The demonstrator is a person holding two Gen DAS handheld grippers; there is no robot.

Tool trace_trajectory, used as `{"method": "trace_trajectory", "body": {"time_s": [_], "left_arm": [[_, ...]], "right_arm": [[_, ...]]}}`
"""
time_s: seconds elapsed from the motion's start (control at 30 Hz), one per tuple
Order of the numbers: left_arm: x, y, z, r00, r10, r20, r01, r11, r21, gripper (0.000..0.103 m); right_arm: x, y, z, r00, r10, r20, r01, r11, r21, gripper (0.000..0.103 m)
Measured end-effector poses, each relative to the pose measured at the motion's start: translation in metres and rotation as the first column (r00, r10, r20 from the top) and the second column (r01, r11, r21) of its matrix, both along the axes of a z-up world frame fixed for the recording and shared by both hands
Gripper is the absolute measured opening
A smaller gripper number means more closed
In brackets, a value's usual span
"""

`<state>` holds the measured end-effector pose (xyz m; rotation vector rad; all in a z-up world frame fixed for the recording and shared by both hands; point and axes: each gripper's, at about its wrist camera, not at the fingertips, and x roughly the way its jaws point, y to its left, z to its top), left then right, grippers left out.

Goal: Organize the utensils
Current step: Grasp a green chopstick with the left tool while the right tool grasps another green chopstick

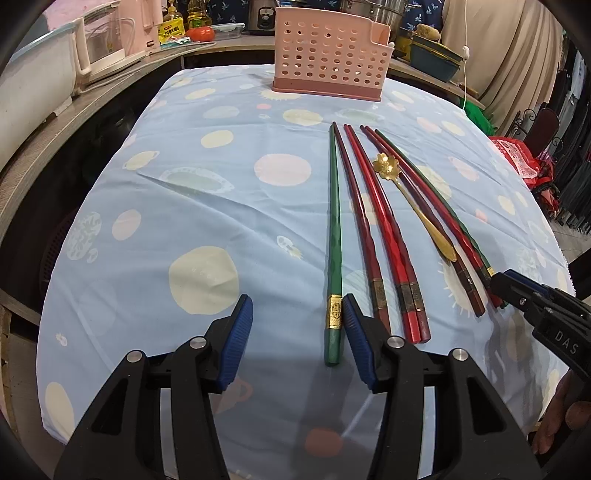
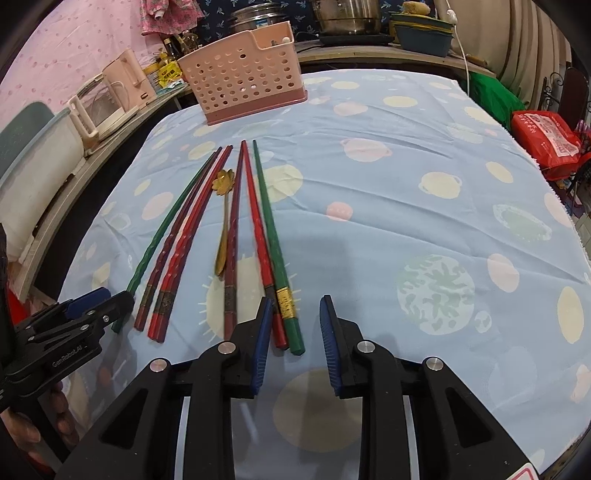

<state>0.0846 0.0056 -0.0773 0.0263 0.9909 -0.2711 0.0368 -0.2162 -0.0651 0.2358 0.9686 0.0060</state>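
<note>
Several chopsticks in green, red and dark red lie side by side on the blue spotted tablecloth (image 1: 184, 177), with a gold flower-bowl spoon (image 1: 413, 206) (image 2: 223, 221) among them. A pink perforated utensil basket (image 1: 328, 59) (image 2: 243, 81) stands at the table's far end. My left gripper (image 1: 297, 325) (image 2: 99, 299) is open, with the gold-banded end of the leftmost green chopstick (image 1: 334, 240) lying just inside its right finger. My right gripper (image 2: 295, 325) (image 1: 517, 291) stands narrowly open over the ends of the rightmost green chopstick (image 2: 275, 251) and a red chopstick (image 2: 258, 240). Its pads do not press on them.
A pale kettle (image 2: 122, 81) and bottles (image 1: 173, 22) sit on the counter to the left. Metal pots (image 2: 347, 14) and a teal tub (image 2: 421, 33) stand behind the table. A red bag (image 2: 546, 140) lies off the right edge. A hand (image 1: 561, 413) holds the right gripper.
</note>
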Motion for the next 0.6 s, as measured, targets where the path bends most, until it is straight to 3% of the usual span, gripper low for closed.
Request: {"method": "trace_trajectory", "body": {"time_s": [0.6], "left_arm": [[0.0,0.0,0.0,1.0,0.004,-0.002,-0.004,1.0,-0.005,0.048]], "right_arm": [[0.0,-0.002,-0.001,1.0,-0.008,-0.002,0.008,1.0,-0.001,0.019]]}}
